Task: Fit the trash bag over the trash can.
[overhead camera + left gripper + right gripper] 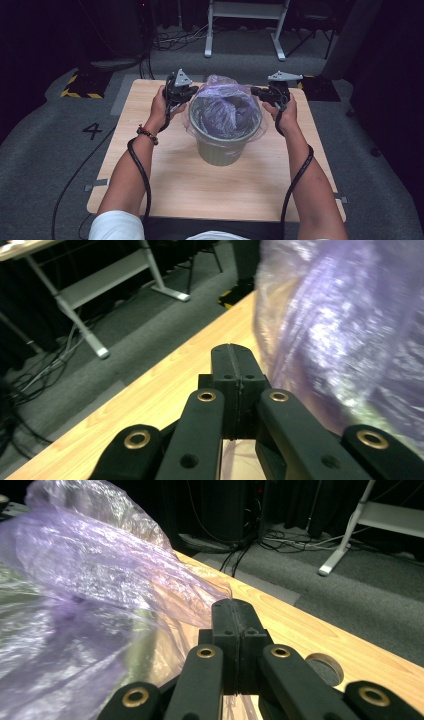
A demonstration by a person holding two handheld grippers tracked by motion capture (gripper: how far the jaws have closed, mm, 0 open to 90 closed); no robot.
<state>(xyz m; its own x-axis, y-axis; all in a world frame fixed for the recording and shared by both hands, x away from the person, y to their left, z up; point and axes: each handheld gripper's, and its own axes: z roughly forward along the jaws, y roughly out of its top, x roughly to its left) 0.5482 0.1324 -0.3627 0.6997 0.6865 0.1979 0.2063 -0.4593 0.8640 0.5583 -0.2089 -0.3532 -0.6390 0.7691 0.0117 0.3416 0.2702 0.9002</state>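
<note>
A pale green bin (220,150) stands in the middle of the wooden table (200,185), lined with a thin purple plastic bag (225,107) that puffs up over its rim. My left gripper (192,93) is at the bag's left edge and my right gripper (254,91) at its right edge. In the left gripper view the jaws (233,352) are pressed together with the bag (340,330) right beside them and film under them. The right gripper (233,607) is shut too, and the bag's film (85,565) runs into its tips.
The table's far edge lies just behind both grippers, with grey carpet beyond. A round hole (325,667) sits in the tabletop near the right gripper. A white table frame (245,30) and floor cables (175,37) are at the back. Yellow-black tape (80,85) marks the floor at left.
</note>
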